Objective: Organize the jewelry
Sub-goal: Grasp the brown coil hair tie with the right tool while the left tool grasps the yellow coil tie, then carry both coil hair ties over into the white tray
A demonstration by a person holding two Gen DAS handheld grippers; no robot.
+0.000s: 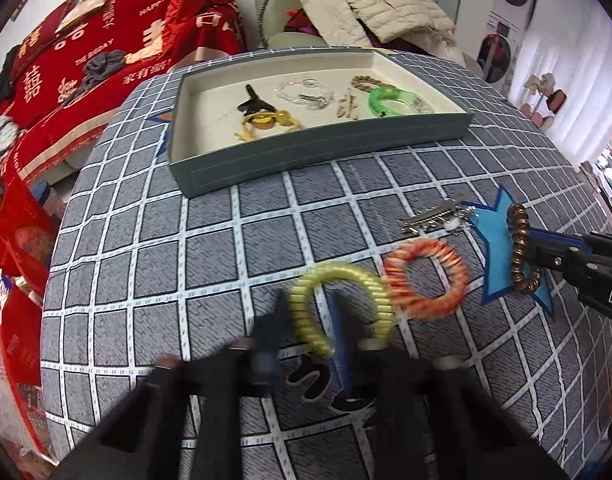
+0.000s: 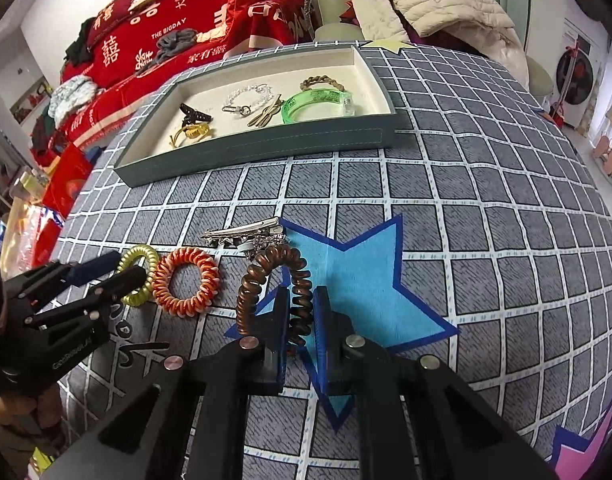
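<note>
The brown spiral hair tie (image 2: 271,292) hangs as a loop, its right strand pinched between the jaws of the right gripper (image 2: 299,316), which are closed on it. The loop stands upright with its long axis running away from the jaws toward the tray; its far end touches or nearly touches the silver hair clip (image 2: 243,234) just beyond. It sits over the blue star printed on the checked cloth (image 2: 466,240) covering the counter.

Just left of the brown tie lies the orange spiral hair tie (image 2: 185,282), flat on the cloth, and touching its left side the yellow spiral hair tie (image 2: 139,276). The left gripper (image 1: 306,332) straddles the near edge of the yellow tie with its jaws apart, one finger outside the ring and one inside; the left view is blurred, so I cannot tell whether the fingers touch it.

Straight ahead of both grippers, well beyond the clip, sits the grey-green jewelry tray (image 2: 265,148), its long side facing them. It already holds a green bangle (image 2: 318,102), a clear bead bracelet (image 2: 247,96), a brown chain bracelet (image 2: 320,80), bronze hair pins (image 2: 265,112), a black clip (image 2: 193,114) and a yellow piece (image 2: 191,132).

The right hand's load appears ready to carry forward over the clip into the tray; the left must first close.
</note>
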